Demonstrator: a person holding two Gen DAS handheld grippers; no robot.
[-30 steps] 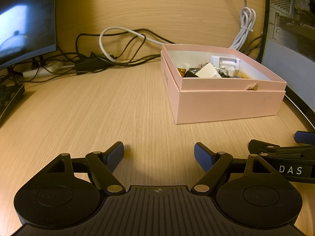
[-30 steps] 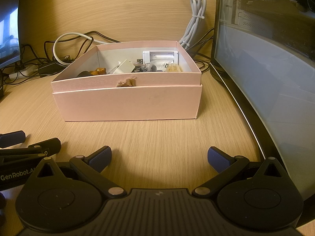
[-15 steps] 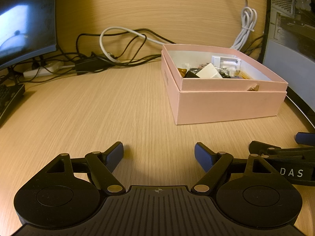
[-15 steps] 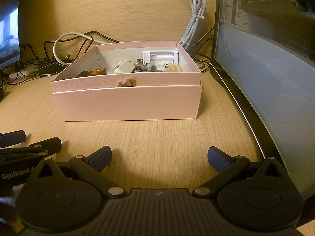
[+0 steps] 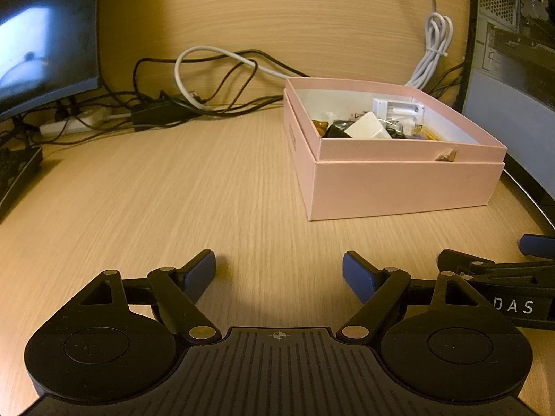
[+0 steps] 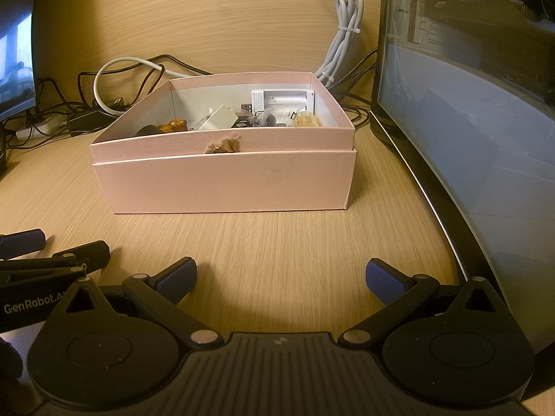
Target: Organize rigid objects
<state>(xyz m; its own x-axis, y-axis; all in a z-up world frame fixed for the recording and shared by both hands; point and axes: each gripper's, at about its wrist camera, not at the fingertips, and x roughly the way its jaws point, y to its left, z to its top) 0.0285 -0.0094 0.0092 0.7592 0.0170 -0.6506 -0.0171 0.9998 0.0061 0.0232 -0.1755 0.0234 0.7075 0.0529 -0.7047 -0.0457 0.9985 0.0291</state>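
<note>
Hovering low over the tabletop (image 6: 284, 242), the right hand-held gripper (image 6: 281, 279) had its jaws spread wide w/ nothing between them; the left hand-held gripper (image 5: 279, 272) sat just beside it, likewise wide and empty. Both pointed toward the back edge of the tabletop.

Ahead of the right one, near the right edge, stood the pink box (image 6: 225, 187), open-topped, apparently nested in its lid. Inside lay a jumble of small rigid items: a white adapter block (image 6: 218, 119), a white plastic case (image 6: 282, 98) against the back wall, an amber lump (image 6: 173, 125), plus dark bits too small to tell.

Handling, as a guess: all light and stiff, no give. The block's smooth faces probably slip, so pinch across its flat sides. The case looked thin, maybe brittle; take it by the long edges, gently. The box was cardboard, so its walls would likely flex if squeezed.
</note>
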